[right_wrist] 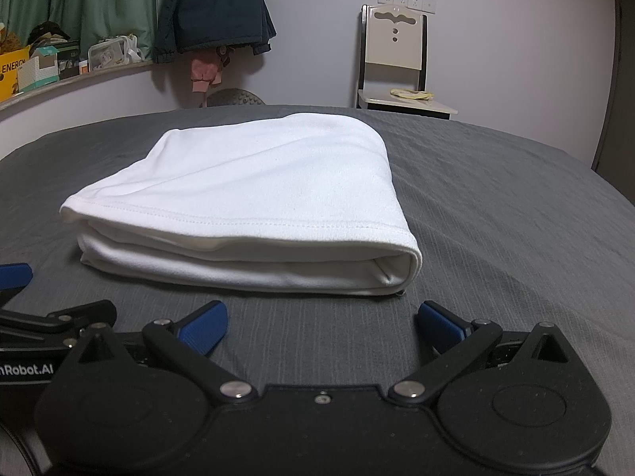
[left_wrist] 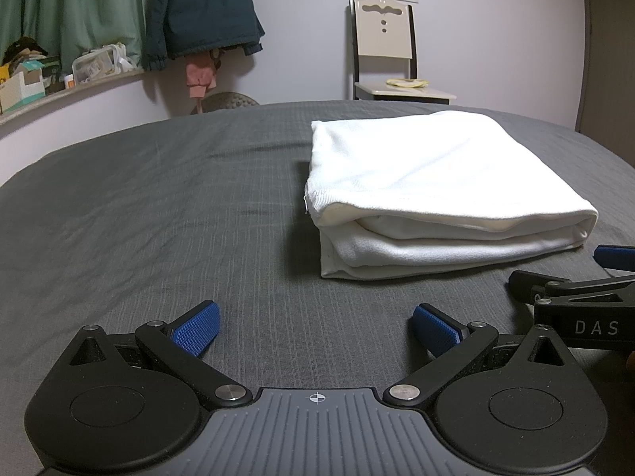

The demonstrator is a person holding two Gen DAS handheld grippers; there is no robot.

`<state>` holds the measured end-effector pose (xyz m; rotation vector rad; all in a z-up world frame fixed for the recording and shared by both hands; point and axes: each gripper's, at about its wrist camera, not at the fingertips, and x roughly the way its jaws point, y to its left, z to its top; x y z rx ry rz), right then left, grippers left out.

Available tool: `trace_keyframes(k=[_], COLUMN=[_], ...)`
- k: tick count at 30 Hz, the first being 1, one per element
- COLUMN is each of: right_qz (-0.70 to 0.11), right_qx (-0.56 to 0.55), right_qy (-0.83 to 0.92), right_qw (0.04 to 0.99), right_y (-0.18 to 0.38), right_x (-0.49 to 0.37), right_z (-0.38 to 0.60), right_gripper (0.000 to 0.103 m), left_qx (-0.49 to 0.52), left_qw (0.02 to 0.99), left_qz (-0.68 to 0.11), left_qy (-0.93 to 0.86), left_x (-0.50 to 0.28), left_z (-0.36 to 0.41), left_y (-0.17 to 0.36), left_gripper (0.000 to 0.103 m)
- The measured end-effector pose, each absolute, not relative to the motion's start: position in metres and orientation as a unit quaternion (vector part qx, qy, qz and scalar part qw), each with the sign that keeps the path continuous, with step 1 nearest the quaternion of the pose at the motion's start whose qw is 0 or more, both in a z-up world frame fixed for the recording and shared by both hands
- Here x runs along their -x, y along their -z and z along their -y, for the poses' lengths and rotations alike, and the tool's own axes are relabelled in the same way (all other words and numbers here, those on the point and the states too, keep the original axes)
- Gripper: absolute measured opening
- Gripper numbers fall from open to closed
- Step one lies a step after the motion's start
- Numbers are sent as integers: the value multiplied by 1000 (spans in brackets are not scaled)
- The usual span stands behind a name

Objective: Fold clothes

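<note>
A white garment (left_wrist: 428,182) lies folded into a thick rectangle on the grey bed cover (left_wrist: 158,218). It also shows in the right wrist view (right_wrist: 254,194). My left gripper (left_wrist: 316,327) is open and empty, low over the cover, in front of and left of the garment. My right gripper (right_wrist: 322,327) is open and empty, just in front of the garment's near edge. Each gripper shows at the edge of the other's view: the right one (left_wrist: 575,277) and the left one (right_wrist: 39,309).
A cream chair (left_wrist: 387,51) with a yellow item on its seat stands behind the bed. A dark jacket (left_wrist: 198,12) hangs on the wall. A shelf (left_wrist: 59,75) with boxes runs along the left, under a green curtain (left_wrist: 71,4).
</note>
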<state>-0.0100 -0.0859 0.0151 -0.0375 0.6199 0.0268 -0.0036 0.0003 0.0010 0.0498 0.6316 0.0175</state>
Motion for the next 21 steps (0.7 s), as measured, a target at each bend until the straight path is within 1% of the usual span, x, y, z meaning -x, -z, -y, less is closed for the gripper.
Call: trace_keyframes(k=[10, 21], right_qz=[-304, -308], right_qx=[16, 15], right_qy=[-14, -12], right_qw=[952, 951], right_y=[-17, -17], right_x=[10, 9], right_z=[84, 83], right_gripper=[103, 103], left_qx=[4, 9], left_qw=[947, 948], left_qz=[-313, -311], left_qy=[-71, -68], left_x=[15, 9], left_z=[0, -2], left_y=[-3, 2], left_gripper=[103, 103])
